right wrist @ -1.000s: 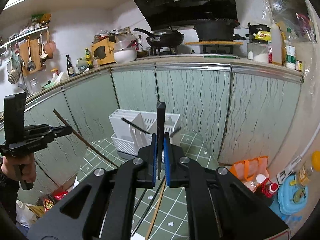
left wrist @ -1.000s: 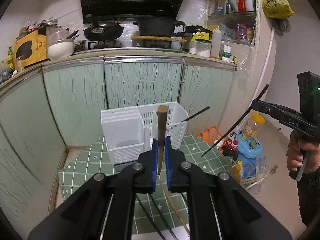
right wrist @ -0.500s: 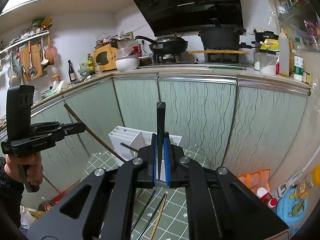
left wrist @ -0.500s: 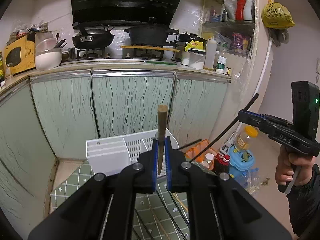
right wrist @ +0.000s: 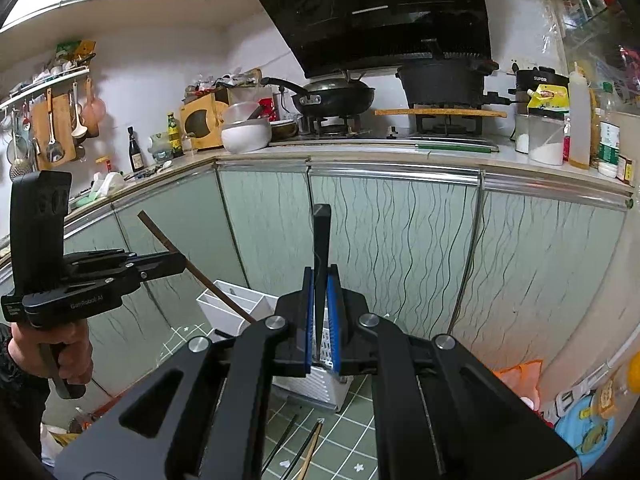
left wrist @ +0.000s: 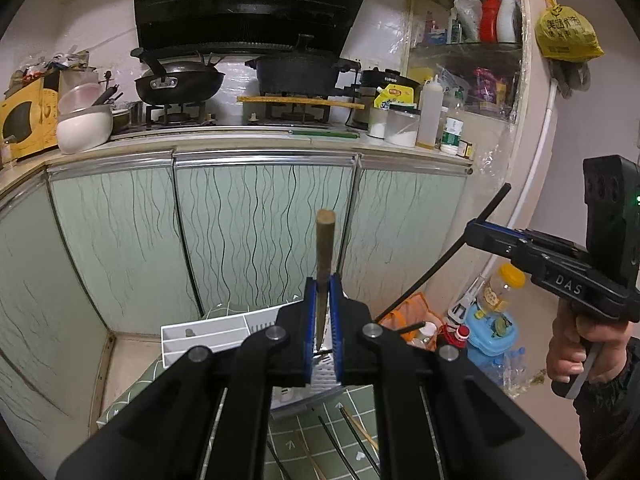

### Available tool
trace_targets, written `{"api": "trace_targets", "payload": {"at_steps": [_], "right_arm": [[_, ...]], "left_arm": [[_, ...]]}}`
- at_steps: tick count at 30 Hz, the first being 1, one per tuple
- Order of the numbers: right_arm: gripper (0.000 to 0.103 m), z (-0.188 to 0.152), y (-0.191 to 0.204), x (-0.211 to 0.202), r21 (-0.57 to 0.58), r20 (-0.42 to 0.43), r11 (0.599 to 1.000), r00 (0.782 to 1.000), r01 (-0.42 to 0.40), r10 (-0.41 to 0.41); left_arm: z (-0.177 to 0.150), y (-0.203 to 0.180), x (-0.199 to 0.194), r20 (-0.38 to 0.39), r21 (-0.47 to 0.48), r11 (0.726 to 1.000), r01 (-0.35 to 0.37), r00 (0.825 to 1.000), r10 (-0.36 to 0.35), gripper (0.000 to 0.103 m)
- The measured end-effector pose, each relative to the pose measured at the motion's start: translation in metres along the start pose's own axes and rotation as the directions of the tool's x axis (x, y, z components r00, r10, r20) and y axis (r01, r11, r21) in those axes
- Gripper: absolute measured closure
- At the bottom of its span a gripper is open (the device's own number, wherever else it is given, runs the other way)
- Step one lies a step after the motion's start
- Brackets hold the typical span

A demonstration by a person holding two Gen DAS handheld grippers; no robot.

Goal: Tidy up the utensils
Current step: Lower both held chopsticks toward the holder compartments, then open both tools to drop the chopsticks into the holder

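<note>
Brown wooden chopstick (left wrist: 323, 264): upright, clamped at its lower part. Black chopstick (right wrist: 321, 264): upright, likewise clamped. White slotted utensil caddy (left wrist: 208, 334): below both. Loose chopsticks (left wrist: 352, 436): flat on green tiled mat (right wrist: 352, 432).

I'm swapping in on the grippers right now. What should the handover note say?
Left gripper: shut on a brown wooden chopstick, raised and tilted.
Right gripper: shut on a black chopstick, also raised.
White utensil caddy: on the green grid mat, below and ahead of both grippers; a black chopstick already leans out of it.
Done: both sticks picked up.
Left: drop each stick into the caddy, then collect the loose chopsticks lying on the mat.
</note>
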State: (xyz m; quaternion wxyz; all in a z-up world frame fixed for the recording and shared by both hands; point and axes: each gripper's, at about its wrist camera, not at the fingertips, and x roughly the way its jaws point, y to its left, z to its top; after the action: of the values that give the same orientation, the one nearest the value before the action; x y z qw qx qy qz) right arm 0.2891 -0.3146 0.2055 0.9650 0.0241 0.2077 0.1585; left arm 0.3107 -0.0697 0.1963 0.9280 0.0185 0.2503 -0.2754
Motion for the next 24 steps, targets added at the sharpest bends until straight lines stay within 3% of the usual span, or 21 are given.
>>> {"api": "trace_targets", "payload": {"at_steps": [15,19,21,22,23,24], "right_arm": [[0.097,-0.030,-0.031,0.061,0.081,-0.077,0.996,0.997,-0.020,0.026],[0.094,-0.040,-0.029,0.072,0.031,-0.110,0.999,0.994,0.012,-0.009],[0.074,-0.045,-0.027,0.073,0.007,-0.123,1.000,0.992,0.027,-0.026],[0.055,-0.047,-0.026,0.071,-0.004,-0.122,1.000,0.992,0.025,-0.026],[0.042,-0.049,-0.026,0.069,-0.013,-0.118,0.999,0.993,0.031,-0.033],[0.039,-0.051,-0.026,0.066,-0.020,-0.114,0.999,0.993,0.038,-0.040]], "left_arm": [[-0.024,0.015,0.064,-0.069,-0.019,1.000,-0.001,0.998,-0.001,0.095],[-0.032,0.016,0.071,-0.070,-0.006,1.000,-0.027,0.997,0.026,0.093],[-0.035,0.015,0.070,-0.059,0.007,0.998,-0.055,0.997,0.055,0.082],[-0.035,0.015,0.068,-0.051,0.010,0.998,-0.056,0.997,0.057,0.060],[-0.036,0.014,0.065,-0.037,0.010,0.998,-0.060,0.997,0.060,0.024],[-0.036,0.014,0.059,-0.005,0.009,0.997,-0.076,0.997,0.076,0.009]]}}
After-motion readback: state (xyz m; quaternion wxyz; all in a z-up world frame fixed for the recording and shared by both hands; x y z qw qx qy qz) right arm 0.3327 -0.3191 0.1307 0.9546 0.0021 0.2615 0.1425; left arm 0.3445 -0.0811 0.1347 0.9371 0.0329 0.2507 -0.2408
